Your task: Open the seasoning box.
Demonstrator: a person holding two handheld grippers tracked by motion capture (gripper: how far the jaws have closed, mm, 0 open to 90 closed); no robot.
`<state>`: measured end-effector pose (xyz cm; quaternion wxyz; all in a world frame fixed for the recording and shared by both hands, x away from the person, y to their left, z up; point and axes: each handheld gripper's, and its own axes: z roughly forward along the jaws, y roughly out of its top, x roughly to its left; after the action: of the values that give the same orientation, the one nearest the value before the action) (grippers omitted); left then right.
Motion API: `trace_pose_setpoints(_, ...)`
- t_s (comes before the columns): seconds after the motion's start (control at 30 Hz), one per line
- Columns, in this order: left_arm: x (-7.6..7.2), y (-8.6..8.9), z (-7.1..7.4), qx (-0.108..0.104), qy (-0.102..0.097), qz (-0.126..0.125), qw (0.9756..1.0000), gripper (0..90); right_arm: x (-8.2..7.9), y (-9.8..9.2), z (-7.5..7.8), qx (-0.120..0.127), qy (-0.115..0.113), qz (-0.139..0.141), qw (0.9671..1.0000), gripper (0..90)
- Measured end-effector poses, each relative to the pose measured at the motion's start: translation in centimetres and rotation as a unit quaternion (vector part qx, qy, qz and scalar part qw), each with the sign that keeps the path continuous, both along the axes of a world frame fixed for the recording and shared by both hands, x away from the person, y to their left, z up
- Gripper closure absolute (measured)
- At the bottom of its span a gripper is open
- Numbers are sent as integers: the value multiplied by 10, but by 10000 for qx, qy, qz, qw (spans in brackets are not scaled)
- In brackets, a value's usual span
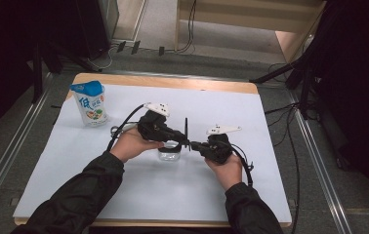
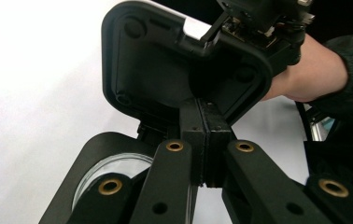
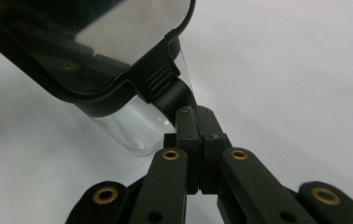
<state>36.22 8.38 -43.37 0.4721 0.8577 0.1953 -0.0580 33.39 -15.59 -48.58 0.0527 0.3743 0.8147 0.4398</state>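
My left gripper (image 1: 185,141) and my right gripper (image 1: 194,145) meet tip to tip over the middle of the white table (image 1: 138,195), and both are clenched on the same black lid (image 1: 186,130), which stands on edge between them. In the left gripper view my jaws are pressed together on the lid's (image 2: 165,70) lower rim, with my right hand (image 2: 300,77) and its gripper (image 2: 263,18) just behind it. In the right gripper view my jaws are closed on the lid's (image 3: 95,70) ribbed tab, and the lid hangs tilted across the top. The clear jar (image 1: 170,152) sits on the table right below the lid, just beside my left hand (image 1: 133,144); I see its glass wall (image 3: 142,126) under the lid's edge, though whether lid and jar touch I cannot quite tell. A pouch (image 1: 90,103) with a blue top stands upright near the far left corner, well apart from my hands; its front carries one big blue character and some smaller print, too small to read. Cables (image 1: 290,141) lie on the floor to the right of the table.
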Motion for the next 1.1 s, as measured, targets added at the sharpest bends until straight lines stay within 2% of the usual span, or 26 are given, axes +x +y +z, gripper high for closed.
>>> trace_pose_setpoints(0.33,3,-8,-5,32,18,-2,10000,900,0,1,-1,7,-34,-46,10000,900)
trace_pose_setpoints(0.43,4,-9,-6,108,-2,26,9999,900,-1,1,-1,5,-24,-66,10000,900)
trace_pose_setpoints(1.1,7,-10,-11,134,42,81,9999,900,-1,2,-1,-28,-52,-107,9999,900)
